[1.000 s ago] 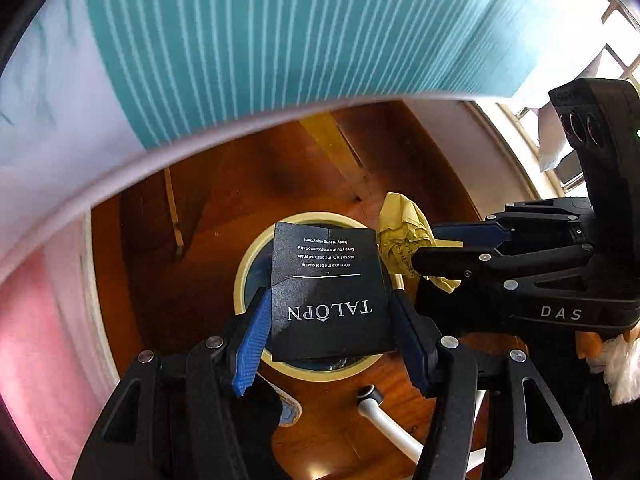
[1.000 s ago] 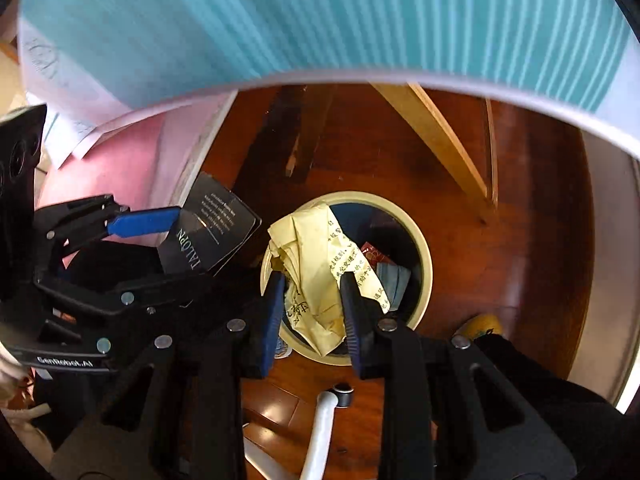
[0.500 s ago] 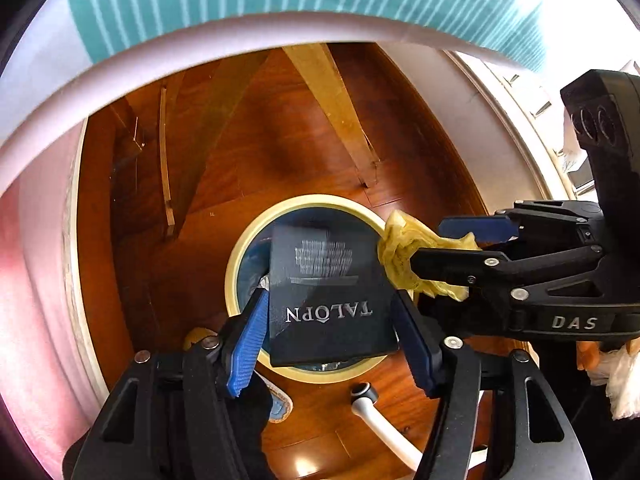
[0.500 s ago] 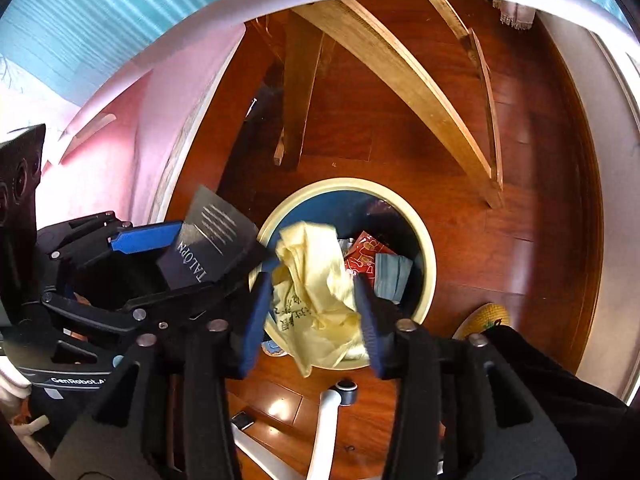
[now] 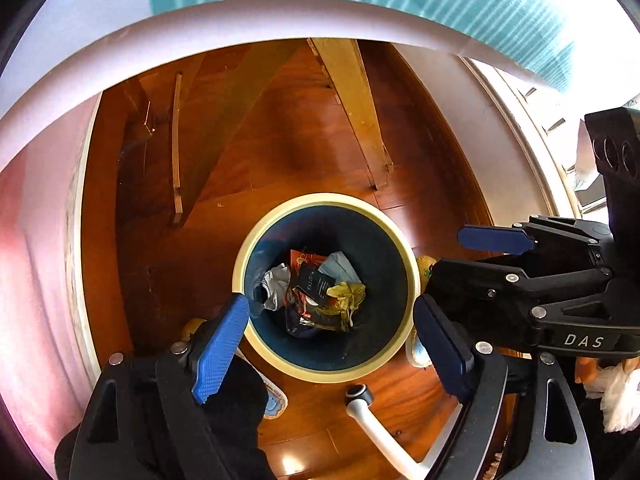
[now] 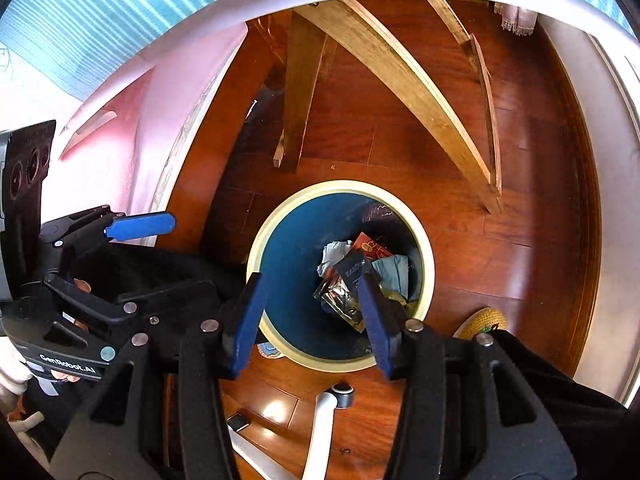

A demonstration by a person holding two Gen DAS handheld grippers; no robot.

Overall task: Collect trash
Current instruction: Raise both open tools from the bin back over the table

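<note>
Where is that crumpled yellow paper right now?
In the left wrist view the yellow paper lies at the bottom of the round bin, right of the black card, among the other trash.

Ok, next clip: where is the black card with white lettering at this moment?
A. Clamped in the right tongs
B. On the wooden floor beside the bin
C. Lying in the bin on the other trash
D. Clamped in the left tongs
C: the black card lies inside the bin on the other trash, and both the left tongs and the right tongs hold nothing.
</note>
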